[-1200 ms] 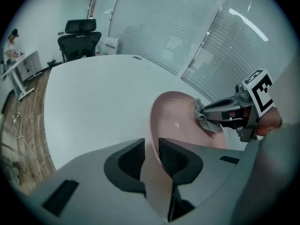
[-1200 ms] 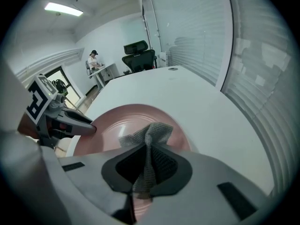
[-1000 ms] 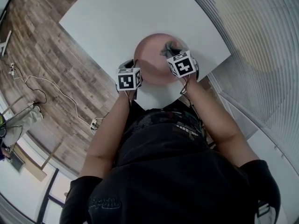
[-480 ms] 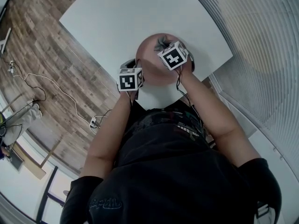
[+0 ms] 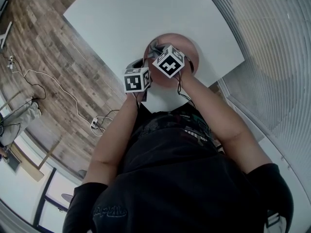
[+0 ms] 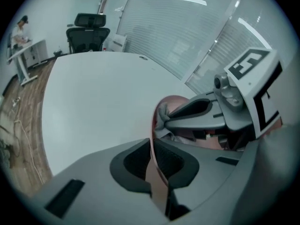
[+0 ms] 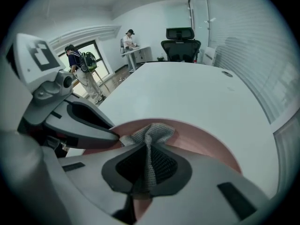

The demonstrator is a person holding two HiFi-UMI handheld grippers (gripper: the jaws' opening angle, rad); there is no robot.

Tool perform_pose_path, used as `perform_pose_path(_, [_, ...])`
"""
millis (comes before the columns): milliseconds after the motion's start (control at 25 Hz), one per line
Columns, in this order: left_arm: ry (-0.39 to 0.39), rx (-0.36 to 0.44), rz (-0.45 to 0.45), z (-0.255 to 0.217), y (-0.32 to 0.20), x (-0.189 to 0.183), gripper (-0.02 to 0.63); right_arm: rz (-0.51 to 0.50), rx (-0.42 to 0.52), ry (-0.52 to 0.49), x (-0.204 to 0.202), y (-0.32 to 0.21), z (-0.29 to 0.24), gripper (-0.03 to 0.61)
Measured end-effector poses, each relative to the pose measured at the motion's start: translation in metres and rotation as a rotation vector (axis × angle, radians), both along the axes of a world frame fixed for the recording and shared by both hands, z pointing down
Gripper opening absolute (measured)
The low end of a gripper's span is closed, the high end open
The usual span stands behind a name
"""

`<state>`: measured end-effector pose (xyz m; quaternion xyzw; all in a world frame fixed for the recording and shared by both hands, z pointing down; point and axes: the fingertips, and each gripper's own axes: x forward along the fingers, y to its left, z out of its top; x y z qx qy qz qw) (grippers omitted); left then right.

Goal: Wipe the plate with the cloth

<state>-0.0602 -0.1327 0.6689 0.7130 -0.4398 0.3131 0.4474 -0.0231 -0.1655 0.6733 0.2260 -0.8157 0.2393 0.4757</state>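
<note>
We log a round, shallow pink plate [image 5: 187, 42] lying flat. The grey knitted cloth [image 7: 152, 134] is bunched upright on its surface, near the rim.

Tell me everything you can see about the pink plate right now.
The plate is round, pink and smooth, with a shallow raised rim. It lies on the white table near the person's edge. The jaws of the left tool are closing on its rim, which stands between them. The right tool holds a grey knitted cloth against its inner face.

Head view steeply downward, gripper views close, all sharing plate [image 5: 177, 39]
</note>
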Motion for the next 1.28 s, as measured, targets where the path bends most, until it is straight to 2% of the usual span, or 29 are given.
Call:
perform_pose_path(320, [0.028,-0.021,-0.06,0.0,-0.002,-0.003,0.029,-0.089,-0.084,-0.045,-0.019,0.044,-0.001,0.041])
perform_pose_path(600, [0.023,-0.007,-0.065,0.001,-0.005,-0.003,0.029,-0.132,-0.245,-0.078,-0.018,0.089,-0.001,0.041])
perform_pose_path(880, [0.017,-0.003,-0.079,0.002,-0.003,-0.004,0.029,-0.215,-0.338,0.038,0.005,0.132,0.003,0.041])
perform_pose_path(1080, [0.022,-0.001,-0.073,0.002,-0.004,-0.003,0.029,-0.224,-0.371,0.143,0.035,0.146,0.006,0.041])
perform_pose_path(1280, [0.014,0.004,-0.061,0.0,-0.005,-0.003,0.029,-0.192,-0.377,0.188,0.068,0.147,0.008,0.041])
